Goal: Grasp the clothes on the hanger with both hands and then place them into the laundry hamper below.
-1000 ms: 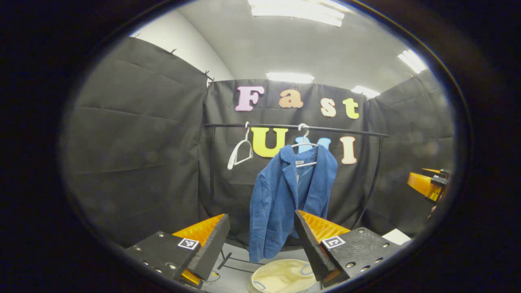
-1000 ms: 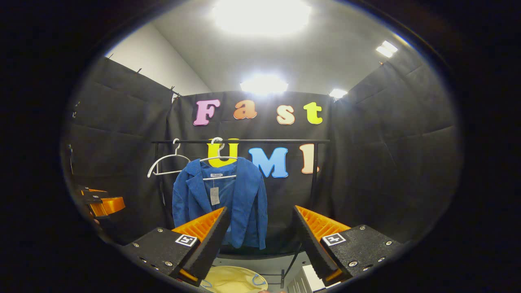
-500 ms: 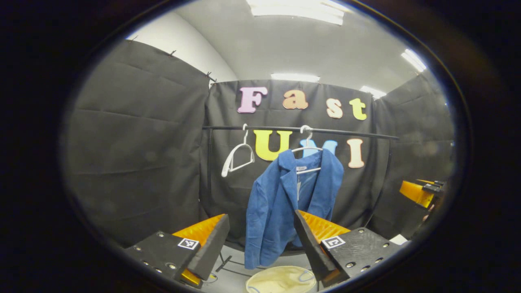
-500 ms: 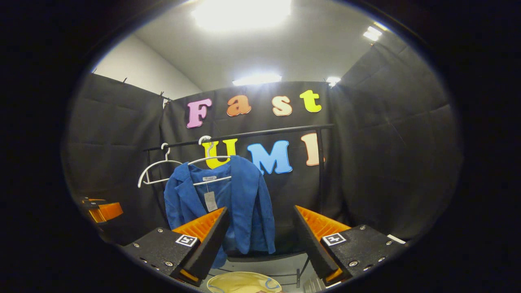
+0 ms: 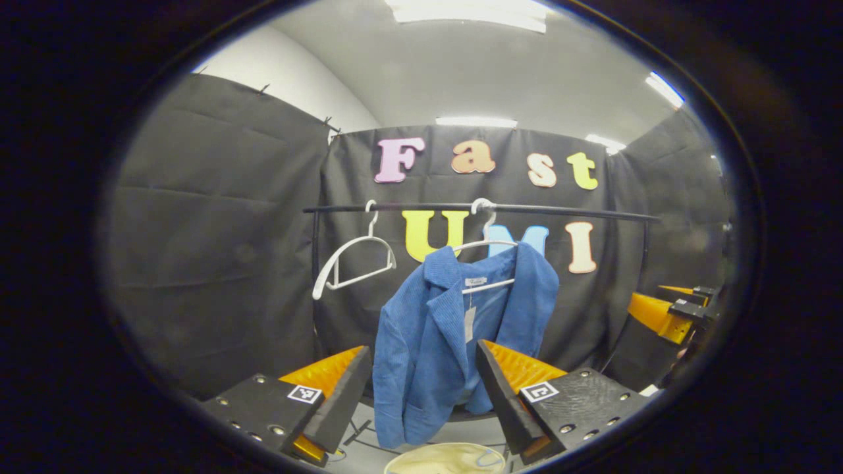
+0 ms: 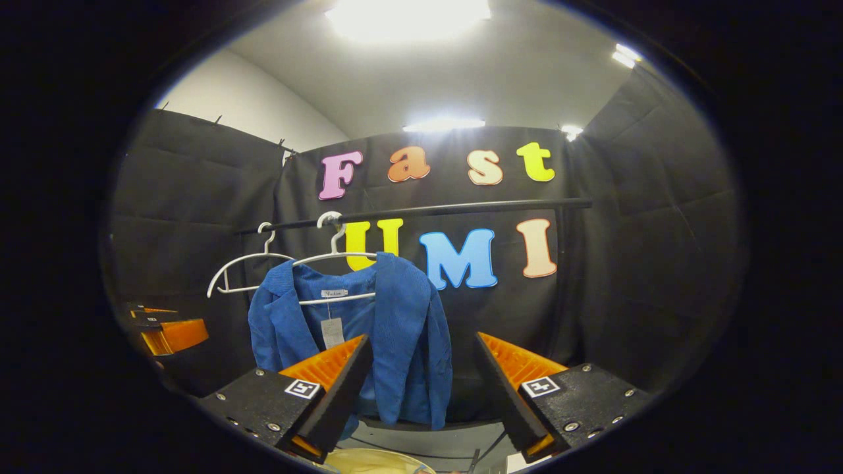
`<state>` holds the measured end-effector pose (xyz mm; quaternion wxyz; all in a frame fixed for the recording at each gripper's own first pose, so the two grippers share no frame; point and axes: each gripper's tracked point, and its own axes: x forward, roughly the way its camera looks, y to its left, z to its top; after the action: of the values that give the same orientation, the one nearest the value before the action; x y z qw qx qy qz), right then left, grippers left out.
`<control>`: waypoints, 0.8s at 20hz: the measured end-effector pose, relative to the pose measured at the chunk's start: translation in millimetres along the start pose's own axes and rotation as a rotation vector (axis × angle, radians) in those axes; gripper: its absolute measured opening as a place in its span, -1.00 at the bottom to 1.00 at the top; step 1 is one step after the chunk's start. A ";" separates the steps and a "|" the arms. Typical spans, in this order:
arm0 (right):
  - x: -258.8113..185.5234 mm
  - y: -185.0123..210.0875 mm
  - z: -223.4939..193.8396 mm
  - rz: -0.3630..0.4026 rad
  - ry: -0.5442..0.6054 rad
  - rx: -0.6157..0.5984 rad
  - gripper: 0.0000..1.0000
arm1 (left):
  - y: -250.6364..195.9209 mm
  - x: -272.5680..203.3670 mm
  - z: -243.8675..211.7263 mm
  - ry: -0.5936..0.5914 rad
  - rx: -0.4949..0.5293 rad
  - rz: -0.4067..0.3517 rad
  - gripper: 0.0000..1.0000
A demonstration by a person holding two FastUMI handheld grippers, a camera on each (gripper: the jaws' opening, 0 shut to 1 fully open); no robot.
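Observation:
A blue jacket [image 5: 454, 329] [image 6: 395, 329] hangs on a white hanger [image 5: 484, 240] [image 6: 336, 257] from a black rail [image 5: 560, 210] [image 6: 461, 209]. The cream rim of the laundry hamper [image 5: 448, 457] [image 6: 375, 462] lies on the floor beneath it. My left gripper [image 5: 421, 388] is open and short of the jacket, whose lower half shows between its fingers. My right gripper [image 6: 421, 388] is open too, off the jacket's right side, with its left finger overlapping the hem. The right gripper [image 5: 668, 309] appears at the right edge of the left gripper view, and the left gripper [image 6: 168, 326] at the left edge of the right gripper view.
A second white hanger [image 5: 352, 263] [image 6: 240, 270] hangs bare on the rail to the jacket's left. The rack's upright posts [image 5: 315, 276] [image 6: 561, 276] stand at both ends, with its base bars on the grey floor [image 5: 369, 431]. Black cloth walls close in on all sides.
Both grippers have come closer to the rack, so the jacket looks larger. The jacket now sits more between my left fingers. Both stay open.

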<state>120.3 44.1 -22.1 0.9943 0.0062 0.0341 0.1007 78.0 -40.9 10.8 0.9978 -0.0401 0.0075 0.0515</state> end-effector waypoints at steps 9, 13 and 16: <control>-29.6 59.6 15.3 -0.102 0.017 0.049 0.90 | -2.9 37.4 -22.0 0.040 -0.038 -0.246 0.87; -79.2 5.7 -0.5 -0.297 0.040 -0.069 0.90 | 7.0 36.7 -41.1 0.075 -0.067 -0.277 0.86; -110.2 17.7 7.4 -0.339 0.021 -0.062 0.89 | 23.2 26.9 -47.3 0.088 -0.065 -0.270 0.86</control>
<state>9.5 39.3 -7.1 0.9963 -0.0316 0.0419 -0.0675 101.8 -18.9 -38.6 0.9926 -0.0754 0.0442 -0.0848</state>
